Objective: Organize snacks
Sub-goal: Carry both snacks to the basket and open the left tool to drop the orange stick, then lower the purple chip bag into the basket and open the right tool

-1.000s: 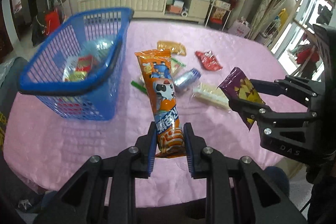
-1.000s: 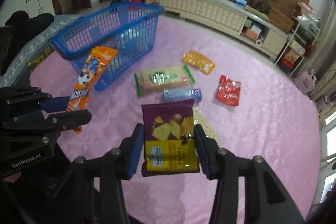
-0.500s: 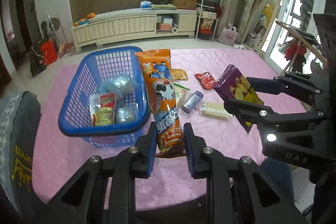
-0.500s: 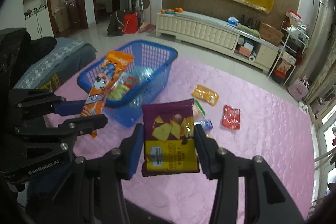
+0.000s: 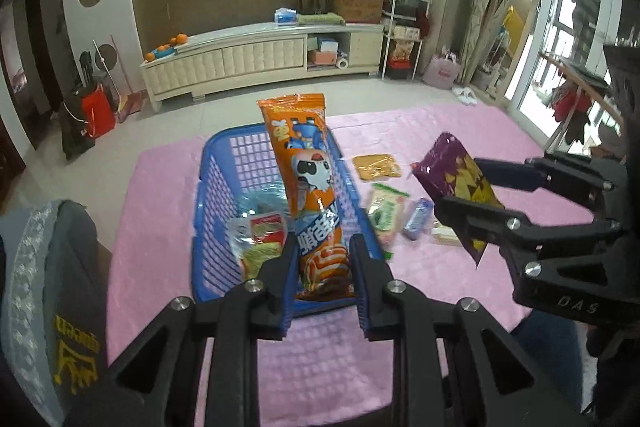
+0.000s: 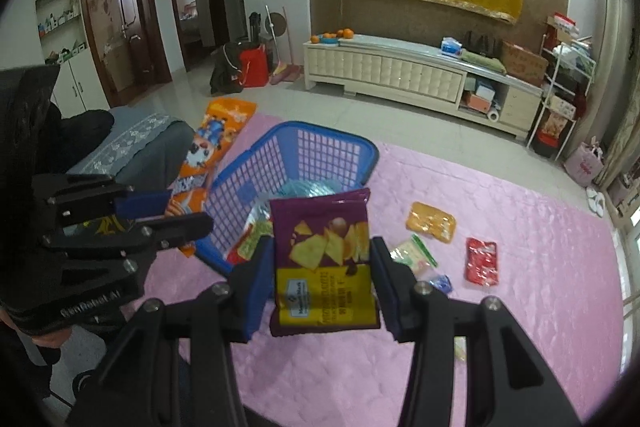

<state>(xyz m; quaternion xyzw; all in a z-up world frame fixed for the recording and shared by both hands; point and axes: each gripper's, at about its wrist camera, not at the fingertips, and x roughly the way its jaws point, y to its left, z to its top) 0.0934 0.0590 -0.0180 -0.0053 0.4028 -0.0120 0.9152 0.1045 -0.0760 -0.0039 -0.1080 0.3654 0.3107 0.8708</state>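
My left gripper (image 5: 320, 275) is shut on a long orange snack pack (image 5: 308, 183) and holds it upright, high above the blue basket (image 5: 208, 195). My right gripper (image 6: 320, 291) is shut on a purple and yellow chip bag (image 6: 324, 267), held in the air beside the basket (image 6: 352, 147). The right gripper also shows in the left wrist view (image 5: 472, 203), and the left gripper in the right wrist view (image 6: 172, 211). The basket holds several packets (image 5: 260, 239).
Loose snacks lie on the pink tablecloth (image 6: 540, 267) right of the basket: an orange packet (image 6: 430, 221), a red packet (image 6: 482, 261), a green-edged cracker pack (image 6: 412, 253), a small blue pack (image 6: 440, 283). A grey chair (image 5: 44, 267) stands at the left.
Both grippers have risen well above the table with their packs. The basket now lies lower in both views, directly beyond the orange pack.
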